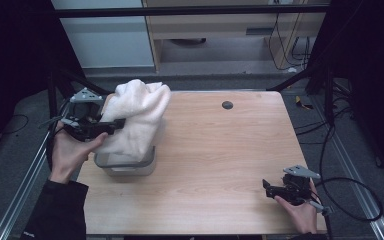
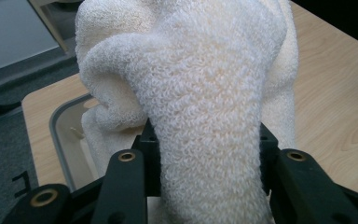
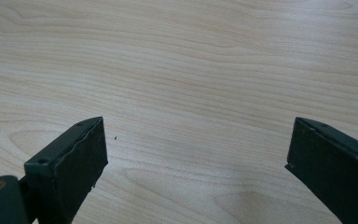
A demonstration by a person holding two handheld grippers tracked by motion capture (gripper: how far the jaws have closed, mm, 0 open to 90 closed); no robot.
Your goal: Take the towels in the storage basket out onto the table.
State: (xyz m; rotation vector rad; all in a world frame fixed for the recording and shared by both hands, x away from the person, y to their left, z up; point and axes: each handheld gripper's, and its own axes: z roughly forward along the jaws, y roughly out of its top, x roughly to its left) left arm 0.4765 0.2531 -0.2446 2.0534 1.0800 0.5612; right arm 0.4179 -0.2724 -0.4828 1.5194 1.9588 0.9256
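The left gripper (image 1: 111,126) has its jaws clamped on a thick fold of the white towel (image 1: 136,117), which bulges between the pads. The risk, as I judge it, is that the hanging tail, whose lower end is in the grey bin (image 1: 125,165), snags its rim and drags or tips it, or that the bulky fold slips free. The towel is plush terry, cream-white, bunched and draped over the bin. Well right of the bin, the right gripper (image 1: 269,189) rests low on the table (image 1: 220,150), jaws wide apart and empty.
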